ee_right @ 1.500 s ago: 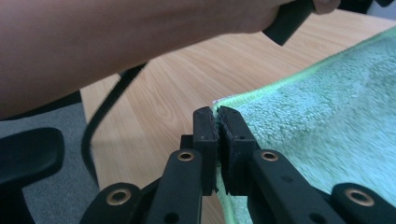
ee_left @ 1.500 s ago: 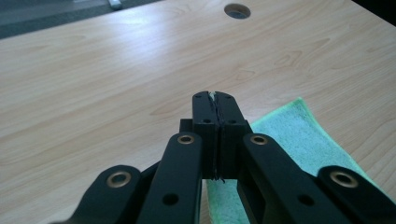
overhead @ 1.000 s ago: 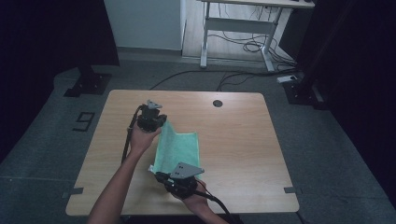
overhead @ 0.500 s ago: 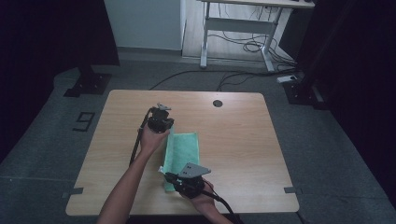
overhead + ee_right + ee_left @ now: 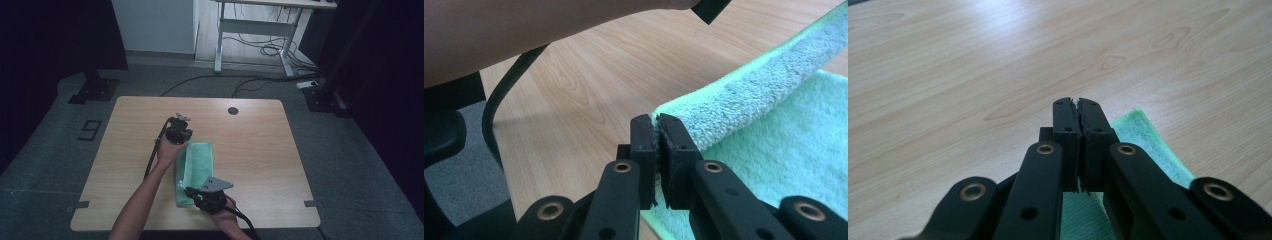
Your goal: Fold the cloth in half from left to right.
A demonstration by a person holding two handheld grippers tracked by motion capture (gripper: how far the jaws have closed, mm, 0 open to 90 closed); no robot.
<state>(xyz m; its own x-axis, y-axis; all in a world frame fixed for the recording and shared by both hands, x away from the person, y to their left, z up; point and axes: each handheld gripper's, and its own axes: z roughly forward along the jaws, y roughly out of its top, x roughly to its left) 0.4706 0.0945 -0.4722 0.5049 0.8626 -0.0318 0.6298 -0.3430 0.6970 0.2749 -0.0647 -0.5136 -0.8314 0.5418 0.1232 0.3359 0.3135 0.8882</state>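
A green towel (image 5: 200, 165) lies on the wooden table (image 5: 260, 150) as a narrow folded strip running away from me. My left gripper (image 5: 186, 142) is at the strip's far left corner, jaws shut on the cloth. In the left gripper view that gripper (image 5: 1076, 102) is pressed closed, with the towel (image 5: 1148, 145) spreading out under and right of it. My right gripper (image 5: 186, 189) is at the near left corner. In the right gripper view it (image 5: 657, 119) pinches a raised fold of the towel (image 5: 774, 150) just above the lower layer.
A round cable hole (image 5: 232, 110) sits near the table's far edge. My left forearm (image 5: 549, 30) and a black cable (image 5: 499, 115) cross to the left of the right gripper. A desk frame with cables (image 5: 260, 45) stands beyond the table.
Both grippers have moved right and down with the towel's edge. The raised, slanting sheet has come over and now lies as a narrower strip on the table.
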